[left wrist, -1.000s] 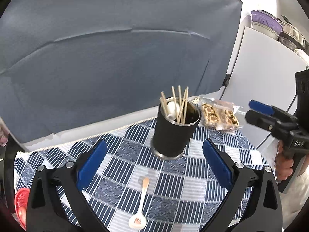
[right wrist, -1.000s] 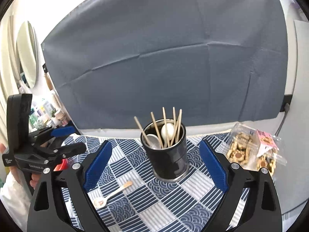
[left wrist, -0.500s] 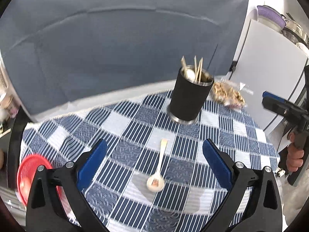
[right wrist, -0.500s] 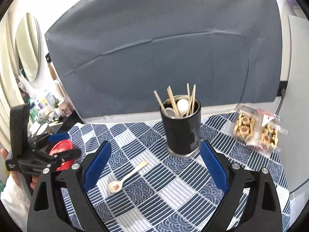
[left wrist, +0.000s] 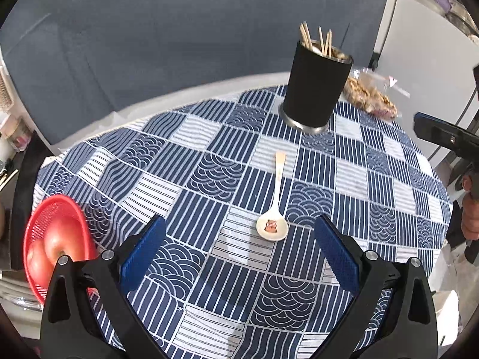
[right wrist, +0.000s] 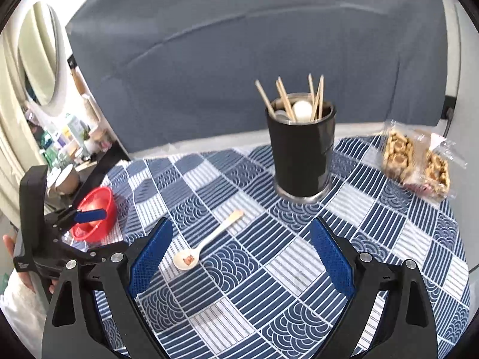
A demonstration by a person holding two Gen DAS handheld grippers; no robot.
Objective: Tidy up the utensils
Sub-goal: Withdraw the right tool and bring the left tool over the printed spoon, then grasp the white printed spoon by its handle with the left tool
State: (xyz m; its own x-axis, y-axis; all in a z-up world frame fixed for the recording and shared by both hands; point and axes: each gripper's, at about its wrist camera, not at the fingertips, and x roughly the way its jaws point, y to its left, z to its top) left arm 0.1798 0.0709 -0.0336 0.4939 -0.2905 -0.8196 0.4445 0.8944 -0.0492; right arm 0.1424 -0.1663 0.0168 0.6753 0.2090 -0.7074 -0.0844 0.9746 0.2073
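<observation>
On the counter (left wrist: 353, 179) | white spoon (left wrist: 274, 206) is lying flat on the checked cloth, near the black holder (right wrist: 302, 152) of chopsticks (right wrist: 287, 101) | my left hand-held gripper (left wrist: 239, 257) is hovering wide open, holding nothing | my right hand-held gripper (right wrist: 239, 257) likewise gaping, empty | no writing I can read.

Bright, even daylight; fisheye-warped edges

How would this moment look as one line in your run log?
left claw: open, empty | right claw: open, empty | spoon: loose on tablecloth | holder: upright
</observation>
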